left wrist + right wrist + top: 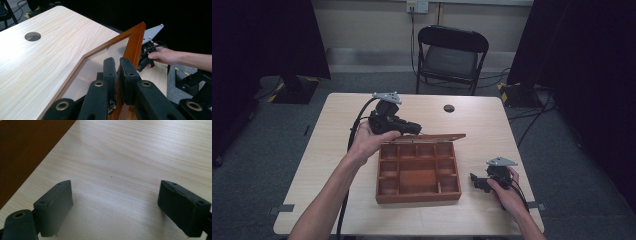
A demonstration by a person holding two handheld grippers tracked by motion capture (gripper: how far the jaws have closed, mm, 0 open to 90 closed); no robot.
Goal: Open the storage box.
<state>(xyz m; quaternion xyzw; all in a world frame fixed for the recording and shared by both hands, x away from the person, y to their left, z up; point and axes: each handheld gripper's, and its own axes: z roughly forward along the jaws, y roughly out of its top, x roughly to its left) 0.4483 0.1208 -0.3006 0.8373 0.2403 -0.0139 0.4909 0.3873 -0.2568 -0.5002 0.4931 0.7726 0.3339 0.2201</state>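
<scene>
1. A black folding chair (451, 54) stands on the grey carpet (257, 165) beyond the far edge of a pale wooden table (337, 150).
2. A round cable hole (449, 108) sits near the table's far edge, seen again in the left gripper view (32, 36).
3. Dark curtains (262, 35) hang at both sides of the room.
4. A wall socket (417, 6) is mounted on the cream back wall, a cable dropping from it behind the chair.
5. Loose cables (532, 107) trail across the floor at right.
6. Yellow-and-black tape (276, 95) marks a stand's base at left.
</scene>
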